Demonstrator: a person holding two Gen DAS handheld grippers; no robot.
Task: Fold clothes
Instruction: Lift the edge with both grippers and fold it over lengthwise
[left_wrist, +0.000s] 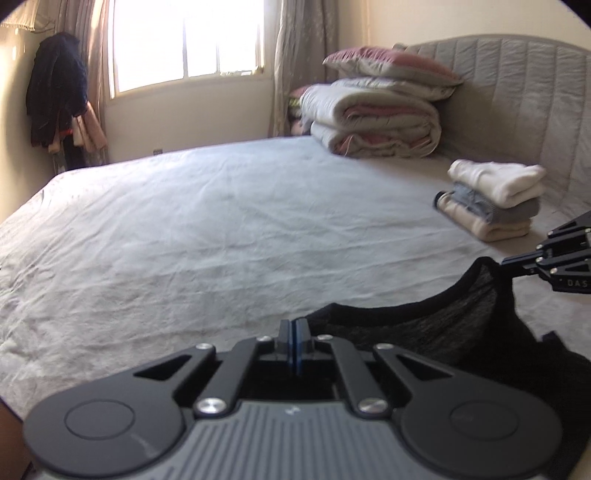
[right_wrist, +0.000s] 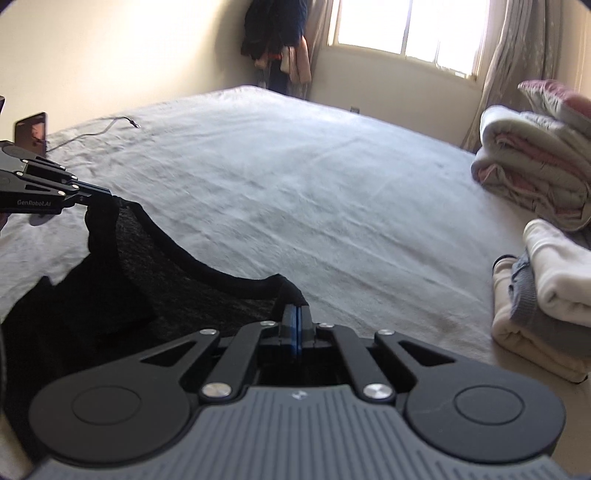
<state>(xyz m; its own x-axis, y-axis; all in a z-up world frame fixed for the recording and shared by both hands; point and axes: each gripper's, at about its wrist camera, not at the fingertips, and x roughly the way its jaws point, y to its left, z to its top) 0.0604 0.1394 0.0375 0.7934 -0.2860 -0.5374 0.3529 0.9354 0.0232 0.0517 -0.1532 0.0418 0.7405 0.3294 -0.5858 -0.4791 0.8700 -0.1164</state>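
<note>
Two claws grip one black top (right_wrist: 155, 266) by its neckline, above the near edge of the bed (left_wrist: 207, 221). The left claw (left_wrist: 294, 325) has its jaws pressed together with the top's edge pinched at their tips, as the right wrist view shows from the side. The right claw (right_wrist: 294, 312) is likewise clamped on the other end of the neck rim, which bunches just ahead of its tips. Between the two grips the collar sags in a curve, and the grey inner side of the cloth shows below it. The rest of the top hangs dark toward the person, off the bed's near edge.

Farther along the bed, toward the headboard (left_wrist: 517, 92), a stack of folded clothes (left_wrist: 491, 199) sits with a white piece on top, grey and beige below. Beyond it, at the bed's head end, lie a folded quilt (left_wrist: 373, 122) and pillows (left_wrist: 391, 66). On the bed's far left part, seen from the right wrist, a phone (right_wrist: 32, 131) stands beside a cable (right_wrist: 99, 127). A window (left_wrist: 188, 40) is past the bed's far side, with dark coats (left_wrist: 55, 88) hanging in the corner.
</note>
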